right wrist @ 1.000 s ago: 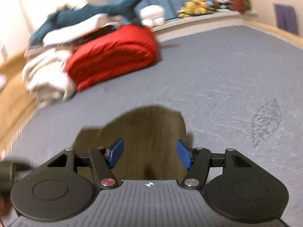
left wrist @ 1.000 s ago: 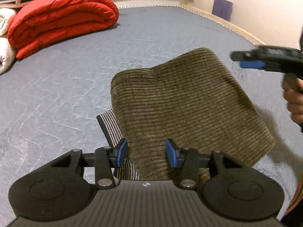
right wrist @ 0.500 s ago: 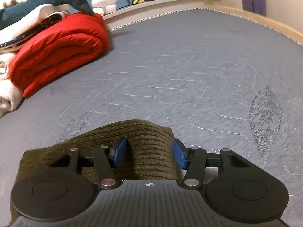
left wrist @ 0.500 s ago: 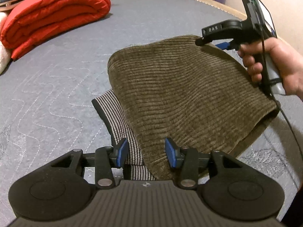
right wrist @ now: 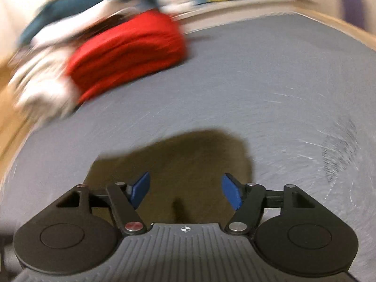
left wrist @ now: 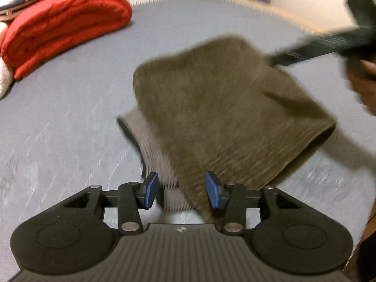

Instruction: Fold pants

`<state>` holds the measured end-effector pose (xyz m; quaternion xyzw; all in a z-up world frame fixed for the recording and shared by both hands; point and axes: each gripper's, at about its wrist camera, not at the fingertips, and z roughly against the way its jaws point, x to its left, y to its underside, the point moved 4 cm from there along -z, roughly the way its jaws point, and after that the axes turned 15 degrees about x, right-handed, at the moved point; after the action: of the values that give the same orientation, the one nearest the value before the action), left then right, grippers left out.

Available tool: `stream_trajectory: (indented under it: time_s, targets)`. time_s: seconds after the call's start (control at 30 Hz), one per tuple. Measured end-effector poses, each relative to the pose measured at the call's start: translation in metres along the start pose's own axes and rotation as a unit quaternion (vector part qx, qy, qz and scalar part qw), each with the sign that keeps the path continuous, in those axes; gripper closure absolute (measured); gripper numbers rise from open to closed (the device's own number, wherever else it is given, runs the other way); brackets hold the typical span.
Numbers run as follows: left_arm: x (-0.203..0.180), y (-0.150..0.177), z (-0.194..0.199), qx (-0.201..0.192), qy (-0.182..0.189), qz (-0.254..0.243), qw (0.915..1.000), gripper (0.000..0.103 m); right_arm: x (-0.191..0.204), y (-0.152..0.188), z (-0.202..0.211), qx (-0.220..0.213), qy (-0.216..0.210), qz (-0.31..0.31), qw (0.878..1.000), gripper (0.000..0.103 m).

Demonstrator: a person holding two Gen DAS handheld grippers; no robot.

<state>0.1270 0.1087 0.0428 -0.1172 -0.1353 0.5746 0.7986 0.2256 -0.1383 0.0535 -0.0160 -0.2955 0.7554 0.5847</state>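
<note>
The pants [left wrist: 223, 108] are olive-brown corduroy, folded into a squarish bundle on the grey mattress [left wrist: 70, 117]. A striped waistband lining [left wrist: 150, 141] sticks out at the near left edge. My left gripper [left wrist: 181, 193] hovers over that near edge, its jaws opening, cloth lying between the blue pads without being pinched. My right gripper [left wrist: 317, 47], blurred and held by a hand [left wrist: 362, 82], is at the far right corner of the bundle. In the right wrist view the right gripper [right wrist: 186, 191] is opening wide above the pants [right wrist: 188, 159], gripping nothing.
A rolled red duvet [left wrist: 63, 30] lies at the far left of the mattress, with white bedding [left wrist: 3, 80] beside it. A blue plush shark [right wrist: 94, 11] rests on that pile. A wooden bed edge [left wrist: 293, 21] runs along the far right.
The right gripper's jaws have spread and come off the fold they straddled half a second ago, and its view has swung. The left gripper's jaws have widened slightly and it has shifted a little.
</note>
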Motion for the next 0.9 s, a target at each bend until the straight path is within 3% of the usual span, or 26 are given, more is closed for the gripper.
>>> stream_trajectory:
  time_s: [0.07, 0.1, 0.17, 0.23, 0.3, 0.37, 0.43, 0.57, 0.67, 0.77, 0.9]
  targets:
    - [0.002, 0.002, 0.001, 0.006, -0.022, 0.009, 0.9997, 0.046, 0.01, 0.031, -0.006, 0.064, -0.022, 0.047, 0.997, 0.027]
    - [0.003, 0.002, 0.008, 0.003, -0.027, 0.021, 0.9994, 0.046, 0.01, 0.046, -0.011, 0.099, -0.014, 0.065, 0.993, 0.027]
    - [0.002, 0.002, 0.024, -0.015, -0.034, 0.041, 0.9985, 0.042, 0.011, 0.071, -0.012, 0.114, 0.039, 0.116, 0.986, 0.027]
    - [-0.004, 0.004, 0.044, -0.045, -0.042, 0.055, 0.9966, 0.016, 0.011, 0.078, 0.001, 0.115, 0.074, 0.113, 0.984, 0.027]
    - [-0.012, 0.008, 0.063, -0.079, -0.049, 0.066, 0.9935, 0.011, 0.013, 0.076, 0.022, 0.095, 0.095, 0.077, 0.988, 0.027]
    - [-0.022, 0.011, 0.081, -0.107, -0.047, 0.075, 0.9903, 0.007, 0.021, 0.075, 0.05, 0.048, 0.11, 0.042, 0.992, 0.024]
    - [-0.031, 0.014, 0.099, -0.14, -0.057, 0.089, 0.9845, 0.001, 0.034, 0.077, 0.079, 0.002, 0.115, 0.004, 0.993, 0.014]
    - [-0.043, 0.021, 0.138, -0.188, -0.091, 0.13, 0.9693, 0.001, 0.057, 0.085, 0.131, -0.065, 0.109, -0.053, 0.991, 0.002]
    - [-0.042, 0.033, 0.156, -0.198, -0.06, 0.19, 0.9597, 0.001, 0.064, 0.093, 0.149, -0.106, 0.106, -0.065, 0.987, 0.001]
    - [-0.049, 0.043, 0.153, -0.186, -0.052, 0.214, 0.9577, 0.0, 0.061, 0.108, 0.139, -0.118, 0.105, -0.063, 0.985, 0.001]
    - [-0.064, 0.045, 0.117, -0.114, -0.045, 0.207, 0.9705, 0.0, 0.043, 0.129, 0.101, -0.103, 0.115, -0.079, 0.985, 0.001]
